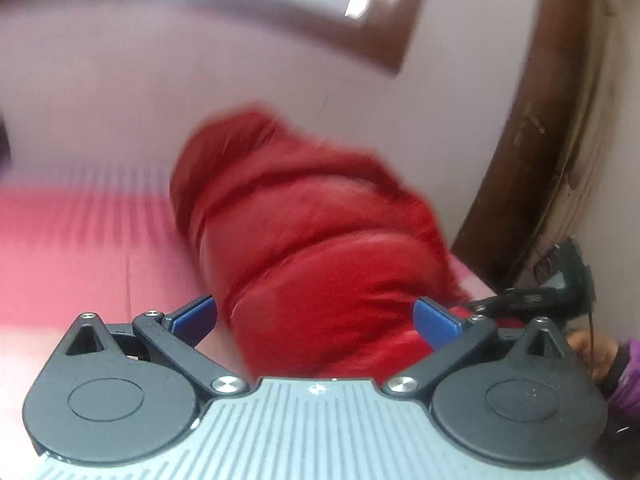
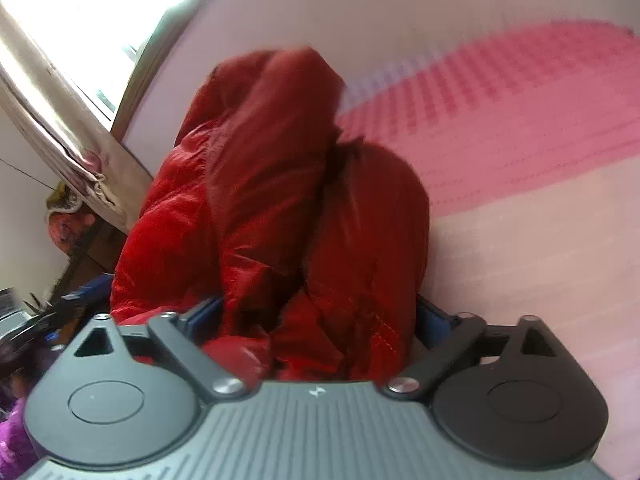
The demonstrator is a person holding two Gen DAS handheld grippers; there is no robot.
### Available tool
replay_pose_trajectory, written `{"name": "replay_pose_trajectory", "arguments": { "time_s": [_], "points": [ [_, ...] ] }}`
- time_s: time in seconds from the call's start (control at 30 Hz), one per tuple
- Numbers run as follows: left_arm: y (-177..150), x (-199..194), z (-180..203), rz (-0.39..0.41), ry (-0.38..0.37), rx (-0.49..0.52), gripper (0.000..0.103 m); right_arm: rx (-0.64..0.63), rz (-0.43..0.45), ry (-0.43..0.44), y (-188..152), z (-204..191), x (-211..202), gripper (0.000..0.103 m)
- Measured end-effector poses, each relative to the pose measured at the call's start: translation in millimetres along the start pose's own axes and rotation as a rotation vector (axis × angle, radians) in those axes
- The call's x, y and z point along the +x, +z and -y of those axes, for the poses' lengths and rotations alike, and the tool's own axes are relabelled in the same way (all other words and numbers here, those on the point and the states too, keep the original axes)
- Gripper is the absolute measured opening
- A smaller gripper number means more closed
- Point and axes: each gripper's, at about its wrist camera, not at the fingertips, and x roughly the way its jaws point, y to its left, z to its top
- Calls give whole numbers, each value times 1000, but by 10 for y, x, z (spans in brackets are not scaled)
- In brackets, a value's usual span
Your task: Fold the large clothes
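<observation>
Two grippers, both spread wide: left gripper (image 1: pixel 316 318) and right gripper (image 2: pixel 320 318) each frame the bundled red jacket (image 1: pixel 312 232) at centre frame, pads apart, pink bedspread (image 1: pixel 80 232) beneath.

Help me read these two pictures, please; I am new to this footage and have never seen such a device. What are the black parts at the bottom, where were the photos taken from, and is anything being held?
There is no robot here. A person carries a hand-held gripper in each hand, and each gripper has a camera looking forward along its two fingers. One picture comes from the left gripper, the other from the right gripper. The black discs and arms at the bottom are the gripper's own mechanism; the blue pieces are its finger pads.

Ahead of both lies a red puffy jacket, bundled up on a pink bed cover near a pale wall. Both pictures are blurred.

Both grippers stand wide open. The jacket sits between the fingers, but nothing is clamped, so nothing is held right now.
</observation>
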Motion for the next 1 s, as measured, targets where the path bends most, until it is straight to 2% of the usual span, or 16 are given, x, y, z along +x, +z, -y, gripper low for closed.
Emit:
{"name": "replay_pose_trajectory", "arguments": {
  "time_s": [0.07, 0.2, 0.33, 0.4, 0.47, 0.57, 0.67, 0.8, 1.0],
  "points": [
    [5, 232, -201, -73, -48, -65, 103, 36, -10, 42, -5, 34, 68, 103],
    [-65, 610, -542, -158, -234, -253, 103, 75, -9, 86, -39, 64, 178, 103],
    [-124, 792, -524, -176, -275, -279, 103, 67, 18, 101, -66, 15, 289, 103],
    [-122, 777, -467, -175, -246, -246, 103, 42, 40, 95, -102, -46, 322, 103],
    [-118, 696, -318, -150, -180, -169, 102, 26, 76, 101, -143, -112, 296, 89],
    [-93, 564, -90, -104, -67, -78, 94, -6, 121, 82, -188, -259, 243, 71],
    [-78, 469, 56, -66, 11, -18, 90, 0, 141, 77, -215, -377, 265, 62],
    [-38, 286, 156, -36, 87, 40, 89, -9, 154, 96, -243, -525, 358, 58],
    [18, 8, 85, -19, 159, 56, 89, -18, 155, 123, -259, -728, 539, 56]
  ]
}}
